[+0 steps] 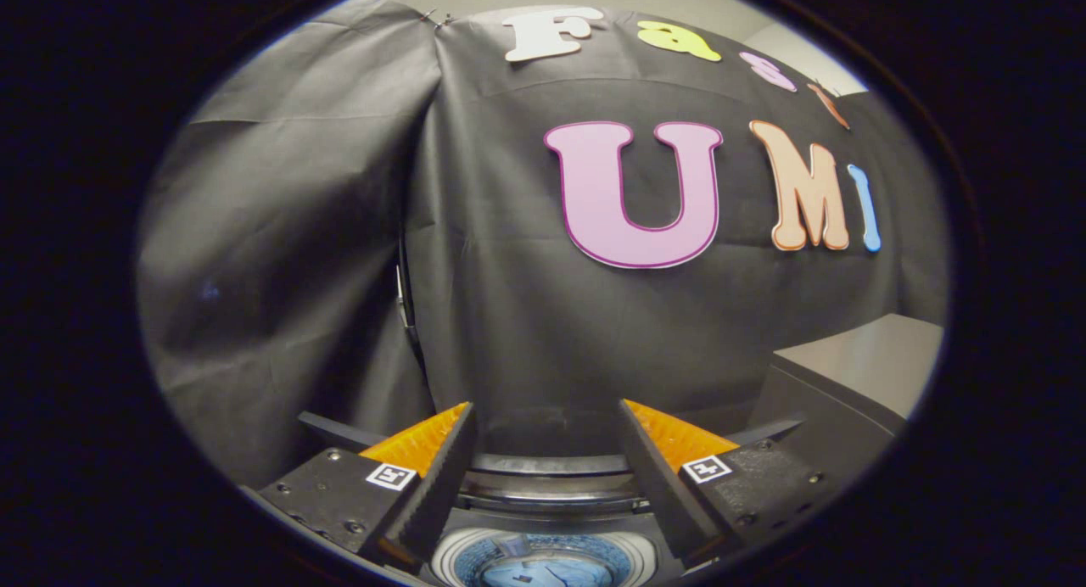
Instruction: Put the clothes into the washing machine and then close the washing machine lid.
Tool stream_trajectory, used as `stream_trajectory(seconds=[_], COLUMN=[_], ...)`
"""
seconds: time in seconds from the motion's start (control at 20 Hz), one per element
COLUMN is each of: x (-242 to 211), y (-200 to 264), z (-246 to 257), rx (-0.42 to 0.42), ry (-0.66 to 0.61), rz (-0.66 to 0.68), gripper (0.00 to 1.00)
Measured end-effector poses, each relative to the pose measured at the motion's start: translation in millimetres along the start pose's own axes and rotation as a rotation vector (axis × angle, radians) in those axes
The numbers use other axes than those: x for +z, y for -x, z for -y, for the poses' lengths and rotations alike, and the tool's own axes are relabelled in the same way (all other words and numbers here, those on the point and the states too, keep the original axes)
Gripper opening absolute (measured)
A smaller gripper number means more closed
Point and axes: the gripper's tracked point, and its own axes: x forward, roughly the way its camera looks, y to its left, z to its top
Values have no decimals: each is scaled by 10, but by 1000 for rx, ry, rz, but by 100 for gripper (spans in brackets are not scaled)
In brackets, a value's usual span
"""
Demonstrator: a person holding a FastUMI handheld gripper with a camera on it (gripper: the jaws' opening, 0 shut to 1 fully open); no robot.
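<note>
The claw [547, 438] stands with its fingers spread well apart and nothing between them; the gap frames bare black cloth and, lower down, the top of the washing machine [551, 561]. No garment hangs from either finger.

Just below and between the fingers sits the machine's round opening, a pale ring around a bluish tub. Something blue lies inside, which may be the clothes, though that part of the view is too small and cropped to be sure. Just ahead of the opening runs a curved band of dark and silvery trim, likely the raised lid [551, 472] or its hinge edge standing at the back of the tub; I cannot tell which.

Beyond the fingers hangs the booth's black cloth wall. Off to the right, well apart from the claw, is a grey box-like unit [857, 371] with a flat top.

Judging by the empty claw held over the tub, the loading looks done or nearly so, and the lid is the step in hand. To do it well, reach past the opening to the lid's upper edge, hook or nudge it from behind with one finger, and guide it down steadily, keeping both fingers clear of the rim so nothing gets pinched.
</note>
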Motion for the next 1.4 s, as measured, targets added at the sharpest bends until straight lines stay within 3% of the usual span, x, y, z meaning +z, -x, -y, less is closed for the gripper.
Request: stream_trajectory(seconds=[0.8,1.25,1.4], x=[-188,-1310,-1468], y=[307,594,639], z=[-41,-144,-153], rx=[14,14,12], ry=[-10,-49,-45], rz=[-14,-164,-175], gripper=[98,99,99])
